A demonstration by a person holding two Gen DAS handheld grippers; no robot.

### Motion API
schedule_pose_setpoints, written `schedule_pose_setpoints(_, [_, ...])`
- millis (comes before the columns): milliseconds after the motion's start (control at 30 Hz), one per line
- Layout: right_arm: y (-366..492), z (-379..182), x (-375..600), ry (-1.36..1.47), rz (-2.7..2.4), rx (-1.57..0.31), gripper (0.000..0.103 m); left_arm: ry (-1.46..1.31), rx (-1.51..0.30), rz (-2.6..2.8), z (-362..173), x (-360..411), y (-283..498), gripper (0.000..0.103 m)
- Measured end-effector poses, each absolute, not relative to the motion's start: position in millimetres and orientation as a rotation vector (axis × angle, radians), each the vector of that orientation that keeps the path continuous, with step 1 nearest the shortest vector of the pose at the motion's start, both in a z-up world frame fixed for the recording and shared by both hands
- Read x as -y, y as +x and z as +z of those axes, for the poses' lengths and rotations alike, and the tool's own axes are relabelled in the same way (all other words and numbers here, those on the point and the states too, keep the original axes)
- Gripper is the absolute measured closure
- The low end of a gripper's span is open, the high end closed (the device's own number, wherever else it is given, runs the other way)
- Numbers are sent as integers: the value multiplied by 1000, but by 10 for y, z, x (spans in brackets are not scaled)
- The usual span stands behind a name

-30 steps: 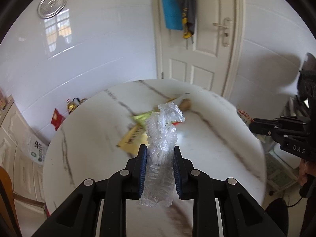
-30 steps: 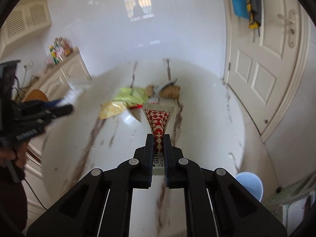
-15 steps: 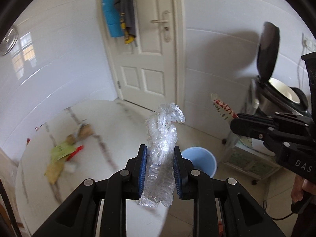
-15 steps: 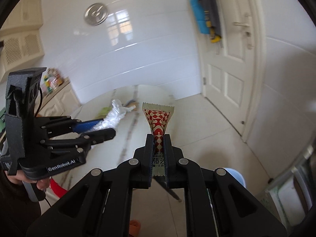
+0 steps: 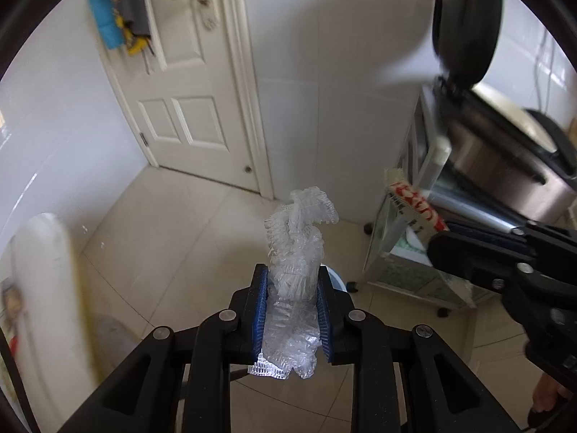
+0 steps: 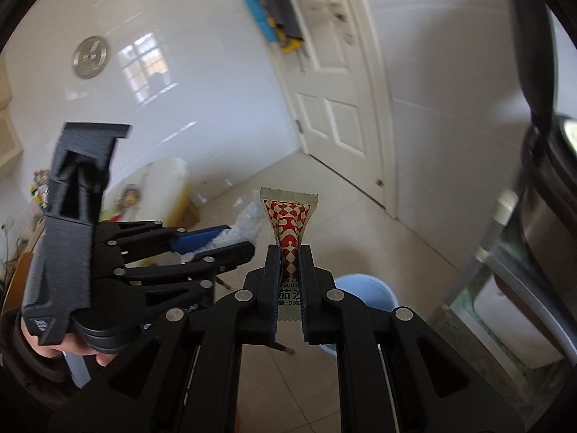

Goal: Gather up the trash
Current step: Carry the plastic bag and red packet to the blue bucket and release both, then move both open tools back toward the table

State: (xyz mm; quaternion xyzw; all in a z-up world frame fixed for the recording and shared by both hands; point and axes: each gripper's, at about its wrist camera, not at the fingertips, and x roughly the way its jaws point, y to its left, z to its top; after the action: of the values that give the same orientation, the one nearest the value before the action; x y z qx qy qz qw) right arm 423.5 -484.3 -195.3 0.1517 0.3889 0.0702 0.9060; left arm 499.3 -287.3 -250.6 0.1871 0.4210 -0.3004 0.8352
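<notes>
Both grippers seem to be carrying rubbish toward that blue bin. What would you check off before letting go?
1. Left gripper shut on the clear plastic wrap: ok.
2. Right gripper shut on the red checkered sachet: ok.
3. Blue bin in sight on the floor: ok.
4. Wrap directly above the bin opening: cannot tell; the bin is mostly hidden behind the left gripper.
5. Sachet directly above the bin: not ok; the bin shows low and to the right of it.
6. Grippers apart from each other: ok.

White tiled walls (image 5: 317, 72); panelled white door (image 5: 180, 83); pale tiled floor (image 5: 173, 238); daylight glares.
</notes>
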Motion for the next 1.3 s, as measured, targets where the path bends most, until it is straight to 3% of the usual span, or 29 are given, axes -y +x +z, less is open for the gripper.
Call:
schedule_pose_setpoints(267, [4477,-2558,5314,369,94,-889,93,437,-968,-631,-3117,3361,5711,73])
schedule_pose_setpoints(300, [4508,-2632,5356,377,91,-899,93,436,-970,-624,-3184,3408,5782,67])
schedule_pose_setpoints(400, [4595,-2822,5432,392,86,-928,93,439,-966,-604,-3312,3551,5890,30])
schedule_pose_setpoints(433, [4626,-2879,5446,397,86,-937,93,446,-947,-589,-3331,3577,5926,27])
schedule_pose_setpoints(667, [4819,-3080,5447,420,101,-955,92,452,-908,-515,-3284,3636,5939,21])
schedule_pose_setpoints(767, [4852,-3061,5398,431,106,-947,87,448,-863,-479,-3157,3577,5862,19])
schedule_pose_setpoints(800, [4863,-3043,5375,429,107,-946,83,442,-854,-472,-3121,3556,5833,18])
schedule_pose_setpoints(833, [4853,-3002,5348,428,103,-937,69,432,-839,-461,-3056,3523,5804,17])
schedule_pose_setpoints(900, [4832,-2935,5306,420,91,-928,58,412,-818,-454,-2955,3452,5700,15])
schedule_pose_setpoints(1167, [4530,-2237,4957,353,82,-838,48,332,-712,-450,-2332,2727,5035,11])
schedule_pose_setpoints(1300, [4331,-1805,4627,292,101,-773,44,292,-641,-415,-1991,2011,4599,6])
